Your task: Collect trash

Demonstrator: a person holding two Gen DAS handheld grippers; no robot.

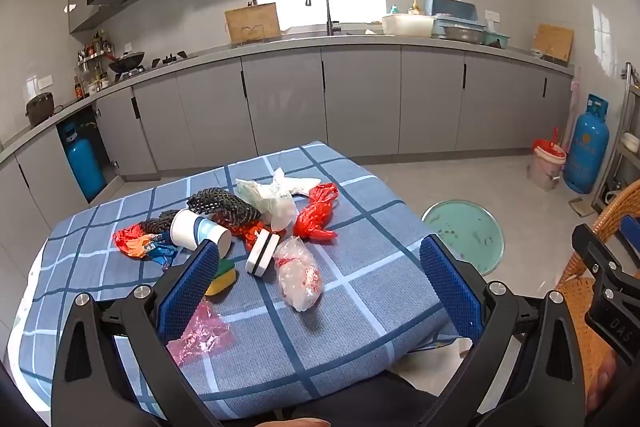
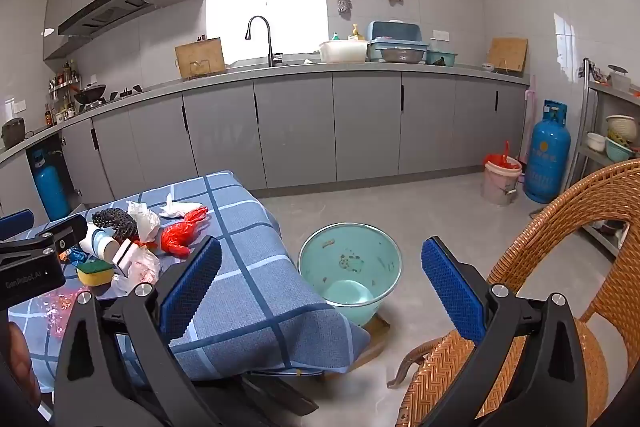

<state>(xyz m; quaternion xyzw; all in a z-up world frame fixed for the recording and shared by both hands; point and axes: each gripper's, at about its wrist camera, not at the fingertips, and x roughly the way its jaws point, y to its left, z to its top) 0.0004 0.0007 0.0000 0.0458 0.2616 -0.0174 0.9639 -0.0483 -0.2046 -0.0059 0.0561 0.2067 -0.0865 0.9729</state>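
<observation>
Trash lies on the blue checked tablecloth point(image 1: 360, 291): a clear plastic bag point(image 1: 299, 277), a red plastic bag point(image 1: 316, 213), a white paper cup point(image 1: 198, 233), a black-and-white sponge block point(image 1: 262, 253), a black mesh point(image 1: 224, 206), white bags and tissue point(image 1: 272, 197), a pink wrapper point(image 1: 200, 333) and a yellow-green sponge point(image 1: 222, 277). My left gripper point(image 1: 320, 283) is open and empty above the table's near edge. My right gripper point(image 2: 320, 285) is open and empty, right of the table, above the teal bin point(image 2: 350, 273) on the floor.
A wicker chair point(image 2: 560, 307) stands close on the right. A blue gas cylinder point(image 2: 546, 151) and a pink bucket point(image 2: 500, 181) stand by the grey cabinets. The kitchen counter with sink runs along the back wall.
</observation>
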